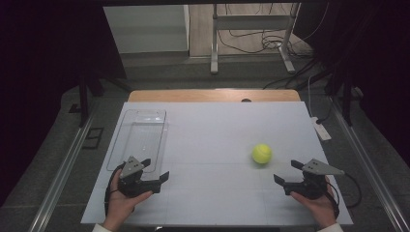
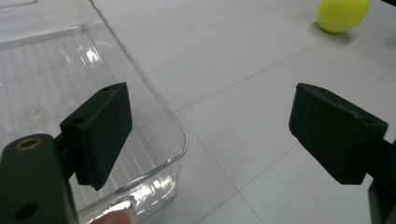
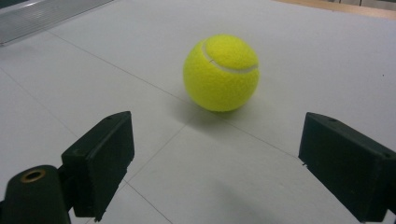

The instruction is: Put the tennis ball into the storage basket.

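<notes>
tennis ball (image 1: 261, 153) sits on the white table (image 1: 217, 135), right of centre, untouched | right gripper (image 1: 289, 174) just beside it, jaws spread wide, empty, facing it | left gripper (image 1: 155, 170) released, empty, at near corner of clear plastic tray (image 1: 140, 137) | tray well apart from ball

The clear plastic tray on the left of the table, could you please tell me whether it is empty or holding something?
Empty. The clear tray shows only its ribbed floor; the tennis ball sits apart on the table.
</notes>
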`<state>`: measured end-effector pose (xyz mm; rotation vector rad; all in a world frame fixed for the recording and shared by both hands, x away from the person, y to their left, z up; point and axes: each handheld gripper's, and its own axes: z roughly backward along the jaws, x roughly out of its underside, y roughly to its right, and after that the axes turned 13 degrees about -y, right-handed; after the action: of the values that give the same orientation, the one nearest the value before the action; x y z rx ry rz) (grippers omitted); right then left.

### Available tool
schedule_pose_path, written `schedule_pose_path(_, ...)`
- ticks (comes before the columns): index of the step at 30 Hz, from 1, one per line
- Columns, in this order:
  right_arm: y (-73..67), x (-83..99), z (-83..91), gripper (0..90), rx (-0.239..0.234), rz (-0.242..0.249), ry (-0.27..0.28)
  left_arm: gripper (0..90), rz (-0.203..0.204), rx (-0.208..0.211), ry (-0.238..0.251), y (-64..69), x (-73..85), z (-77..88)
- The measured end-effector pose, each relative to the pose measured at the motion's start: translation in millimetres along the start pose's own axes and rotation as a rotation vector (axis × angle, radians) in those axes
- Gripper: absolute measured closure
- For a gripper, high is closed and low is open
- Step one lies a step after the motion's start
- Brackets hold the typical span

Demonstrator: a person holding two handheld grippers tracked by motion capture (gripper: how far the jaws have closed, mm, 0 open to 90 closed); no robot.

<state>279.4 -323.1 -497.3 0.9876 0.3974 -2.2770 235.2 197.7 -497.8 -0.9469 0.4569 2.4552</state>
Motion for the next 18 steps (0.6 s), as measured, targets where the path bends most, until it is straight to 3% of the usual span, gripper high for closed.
schedule_pose_path(18,0.1,1.1,0.0,11.0,0.001,0.002,-0.002,15.0,0.0,0.018,-0.001,1.7,-13.6,-0.1)
